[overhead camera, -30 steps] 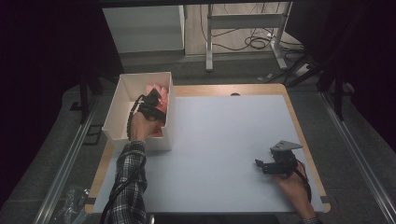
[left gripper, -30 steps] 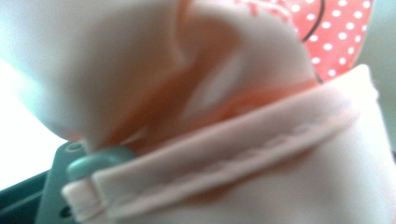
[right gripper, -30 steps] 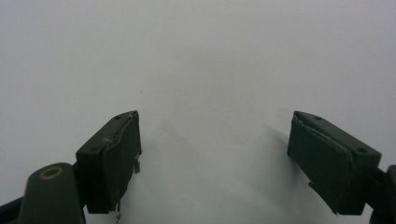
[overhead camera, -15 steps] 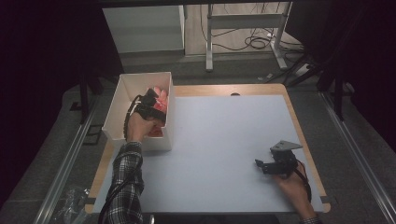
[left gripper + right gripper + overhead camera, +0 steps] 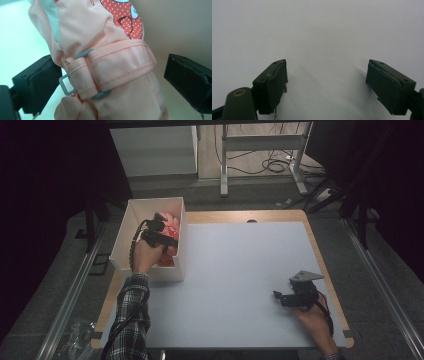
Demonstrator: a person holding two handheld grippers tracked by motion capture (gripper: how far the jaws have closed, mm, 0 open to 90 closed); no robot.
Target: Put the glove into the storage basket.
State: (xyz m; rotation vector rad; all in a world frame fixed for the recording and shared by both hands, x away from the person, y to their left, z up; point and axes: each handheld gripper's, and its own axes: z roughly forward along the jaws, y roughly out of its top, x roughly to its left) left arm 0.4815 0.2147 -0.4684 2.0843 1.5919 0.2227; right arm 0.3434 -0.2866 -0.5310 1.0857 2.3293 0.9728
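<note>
White table (image 5: 240,270): left claw (image 5: 167,227) over box (image 5: 125,235), just released pink mitten (image 5: 105,62); right claw (image 5: 276,296) spread, resting low.

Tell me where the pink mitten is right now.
The pink mitten lies inside the white box at the table's left edge in the high view, between the jaws of the left gripper, which have just been opening and now stand clear of it.

Left gripper (image 5: 161,231) hovering in white box (image 5: 125,232) over pink mitten (image 5: 172,224), right gripper (image 5: 280,296) resting on table (image 5: 240,265).
</note>
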